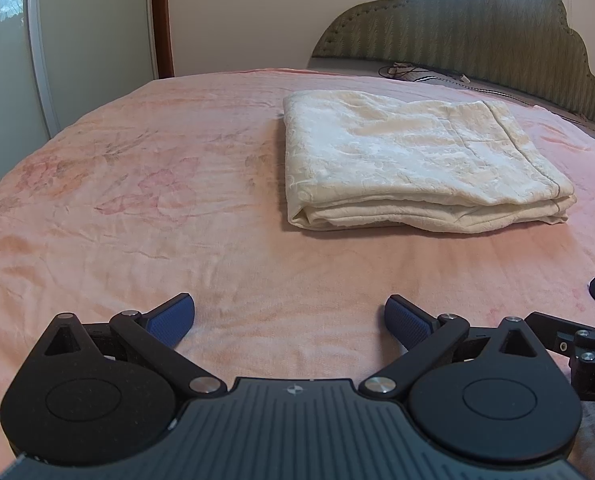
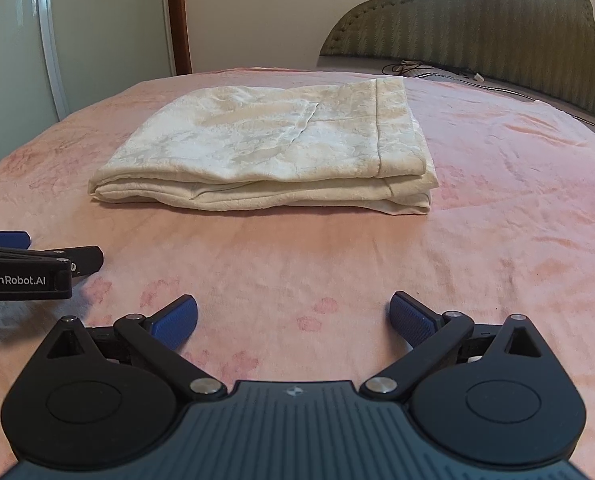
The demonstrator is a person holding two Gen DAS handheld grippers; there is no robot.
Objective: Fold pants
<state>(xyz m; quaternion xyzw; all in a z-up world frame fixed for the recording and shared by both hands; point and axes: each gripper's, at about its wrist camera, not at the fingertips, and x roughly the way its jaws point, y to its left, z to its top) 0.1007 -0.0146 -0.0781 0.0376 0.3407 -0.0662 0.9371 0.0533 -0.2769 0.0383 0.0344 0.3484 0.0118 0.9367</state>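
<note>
**Q:** Two tongs, what state are yours in?

**A:** Left gripper point(image 1: 290, 318) spread wide, blue pads grasping nothing, low in its own frame over the pink bedspread point(image 1: 137, 200). Right gripper point(image 2: 293, 320) likewise released and empty, bottom centre of its frame. Each shows at the other's frame edge, so you hold them side by side.

**Q:** Where are the pants?

**A:** Cream pants point(image 2: 265, 152) lie mid-frame in the right view and right of centre in the left view, stacked in flat layers on the bedspread, apart from both tongs. Headboard point(image 2: 477, 24) sits upper right.

**Q:** Step in hand?

**A:** Judged: the folding looks finished or nearly so. If you tidy, approach low, pinch only the uneven near edge, square the layers, and avoid dragging the bedspread.
</note>
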